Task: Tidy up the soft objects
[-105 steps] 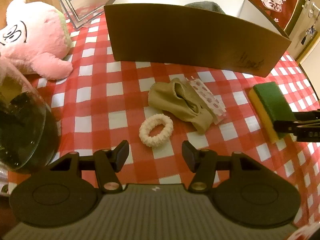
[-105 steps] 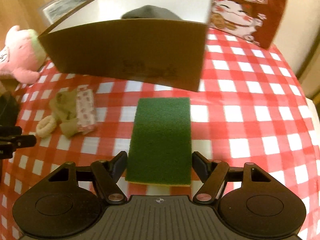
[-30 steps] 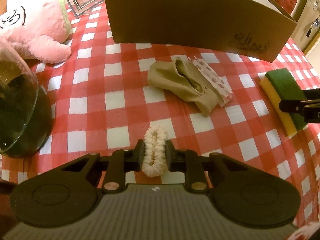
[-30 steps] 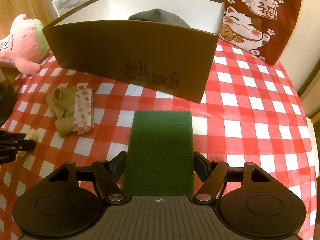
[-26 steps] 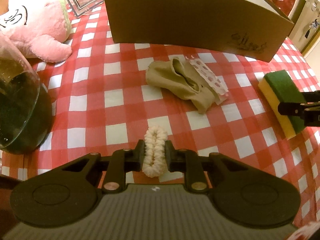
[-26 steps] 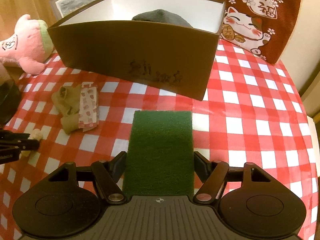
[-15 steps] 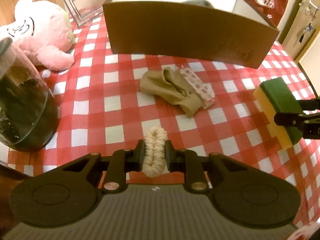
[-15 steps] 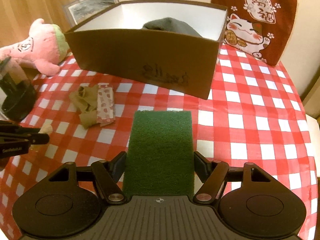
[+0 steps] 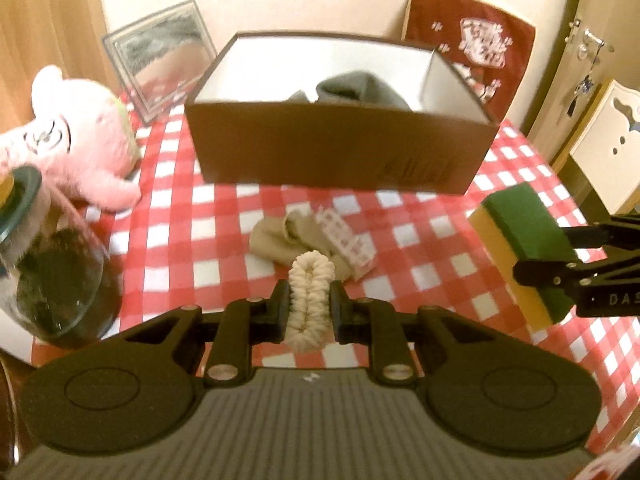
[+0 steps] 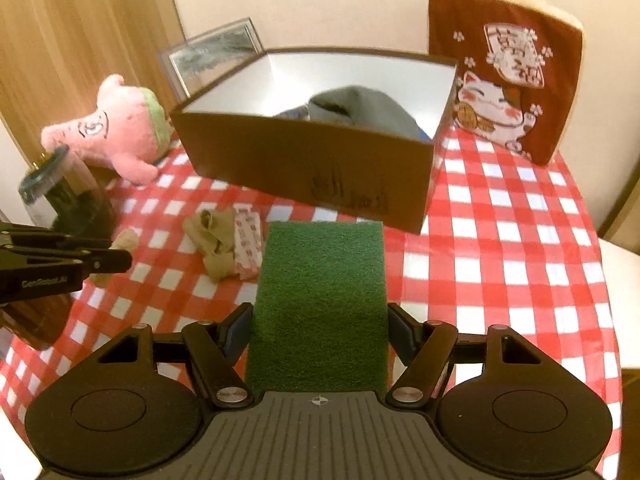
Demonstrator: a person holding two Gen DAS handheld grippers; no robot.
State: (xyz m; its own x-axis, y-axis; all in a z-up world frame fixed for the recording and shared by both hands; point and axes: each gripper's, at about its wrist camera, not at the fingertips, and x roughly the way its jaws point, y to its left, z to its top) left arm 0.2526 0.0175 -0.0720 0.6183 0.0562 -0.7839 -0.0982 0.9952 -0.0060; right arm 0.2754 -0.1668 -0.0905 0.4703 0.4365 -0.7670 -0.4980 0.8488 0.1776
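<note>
Carry step: left gripper (image 9: 306, 307) clamped on cream scrunchie (image 9: 309, 298), right gripper (image 10: 319, 332) on green sponge (image 10: 320, 288), short of brown box (image 10: 304, 160). Next: over rim, release.

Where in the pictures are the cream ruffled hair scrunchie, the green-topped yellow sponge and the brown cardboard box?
cream ruffled hair scrunchie (image 9: 310, 300), left wrist view, middle of its loop.
green-topped yellow sponge (image 10: 320, 300), right wrist view, green top face.
brown cardboard box (image 9: 336, 148), left wrist view, front wall.

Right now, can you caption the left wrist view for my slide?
Left gripper holds cream scrunchie above checked tablecloth, facing brown box.
</note>
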